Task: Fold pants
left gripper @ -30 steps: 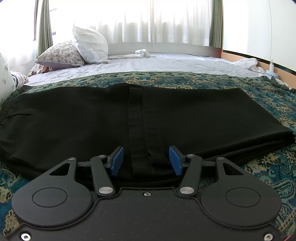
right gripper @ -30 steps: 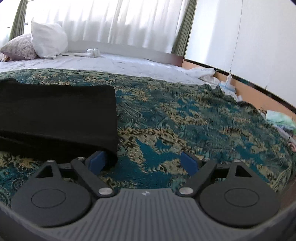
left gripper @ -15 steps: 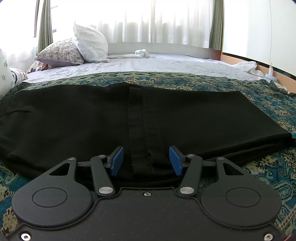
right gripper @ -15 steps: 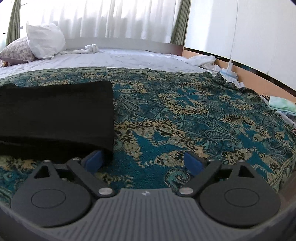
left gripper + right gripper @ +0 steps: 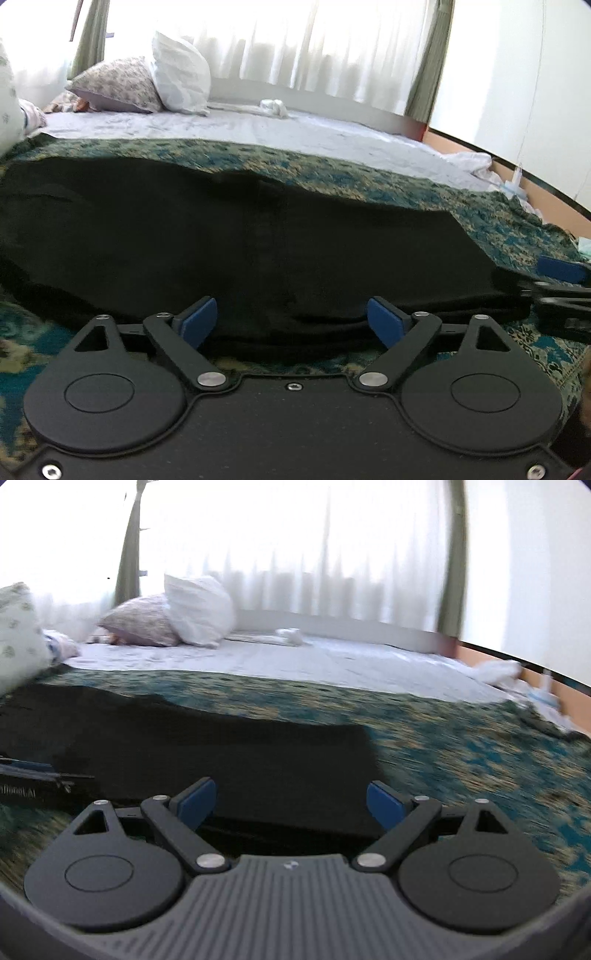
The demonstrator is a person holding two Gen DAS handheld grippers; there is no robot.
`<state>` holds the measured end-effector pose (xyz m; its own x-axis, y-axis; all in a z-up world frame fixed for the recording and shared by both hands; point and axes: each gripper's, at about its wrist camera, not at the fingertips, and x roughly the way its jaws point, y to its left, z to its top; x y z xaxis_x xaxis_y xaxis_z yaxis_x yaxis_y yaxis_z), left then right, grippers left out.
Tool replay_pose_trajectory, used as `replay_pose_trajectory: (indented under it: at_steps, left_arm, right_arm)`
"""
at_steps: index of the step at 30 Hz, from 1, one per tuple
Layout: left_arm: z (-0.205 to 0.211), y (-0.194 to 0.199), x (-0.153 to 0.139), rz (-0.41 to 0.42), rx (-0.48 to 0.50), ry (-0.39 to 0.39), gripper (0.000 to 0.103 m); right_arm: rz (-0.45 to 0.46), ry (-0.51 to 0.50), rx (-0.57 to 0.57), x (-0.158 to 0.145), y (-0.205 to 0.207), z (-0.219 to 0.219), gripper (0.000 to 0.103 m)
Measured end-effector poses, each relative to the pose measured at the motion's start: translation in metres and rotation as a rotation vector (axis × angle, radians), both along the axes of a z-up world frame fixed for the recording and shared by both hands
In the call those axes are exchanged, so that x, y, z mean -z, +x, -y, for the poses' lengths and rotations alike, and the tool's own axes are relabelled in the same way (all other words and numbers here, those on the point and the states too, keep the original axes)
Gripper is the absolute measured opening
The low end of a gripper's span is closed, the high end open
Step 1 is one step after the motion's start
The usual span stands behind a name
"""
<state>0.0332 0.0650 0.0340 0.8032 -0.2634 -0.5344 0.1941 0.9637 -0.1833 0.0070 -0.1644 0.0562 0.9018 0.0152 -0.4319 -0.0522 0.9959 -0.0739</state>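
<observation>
I see the folded black pants (image 5: 258, 240) lying flat on the bed (image 5: 314, 129), long axis running left to right. My left tongs (image 5: 291, 319) have just been opening and grip nothing; my right tongs (image 5: 291, 799) gape wide, empty too.

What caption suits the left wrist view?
Open left gripper just widened over folded black pants on a patterned bedspread.

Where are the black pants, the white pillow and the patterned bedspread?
black pants (image 5: 258, 240): left wrist view, middle of the fabric.
white pillow (image 5: 179, 74): left wrist view, its centre.
patterned bedspread (image 5: 461, 738): right wrist view, bare part right of the pants.
</observation>
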Motion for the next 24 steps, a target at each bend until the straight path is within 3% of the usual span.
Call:
replay_pose_trajectory:
  at_steps: [9,14,17,24]
  left_arm:
    - [-0.071,-0.015,-0.025,0.063,-0.198,0.008,0.099]
    - [-0.126,-0.004,-0.021,0.034,-0.382,0.002,0.099]
    - [-0.158,0.007,-0.014,0.016,-0.477,-0.011,0.098]
    - [-0.210,0.034,0.007,-0.031,-0.587,-0.145,0.096]
  right_arm:
    - [-0.077,0.041,-0.114,0.011,0.054,-0.080,0.092]
    - [-0.187,0.009,-0.156,0.037,0.071,-0.112,0.082]
    - [-0.186,0.011,-0.164,0.044,0.070,-0.116,0.082]
    - [-0.187,0.014,-0.161,0.045,0.069,-0.115,0.084]
